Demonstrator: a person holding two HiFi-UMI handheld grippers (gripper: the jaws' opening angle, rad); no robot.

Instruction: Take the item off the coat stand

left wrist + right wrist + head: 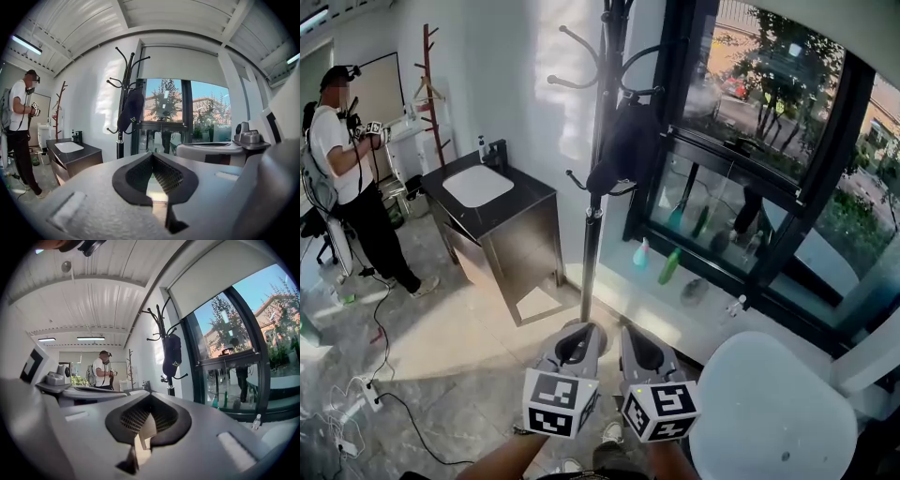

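Note:
A tall black coat stand (598,169) rises in front of me beside the window. A dark soft item (623,141), cap-like, hangs from one of its middle hooks. The left gripper view shows the item (131,110) at centre left, and in the right gripper view the item (172,355) is upper right of centre. My left gripper (578,330) and right gripper (635,333) are held side by side low in the head view, well short of the stand. The left gripper (151,155) is shut and empty. The right gripper (149,398) is also shut with nothing in it.
A dark cabinet (502,225) with a white basin stands left of the stand. A white round seat (769,412) is at lower right. Bottles (670,265) line the window sill. A person (347,169) stands far left near a wooden rack (429,84). Cables (366,394) lie on the floor.

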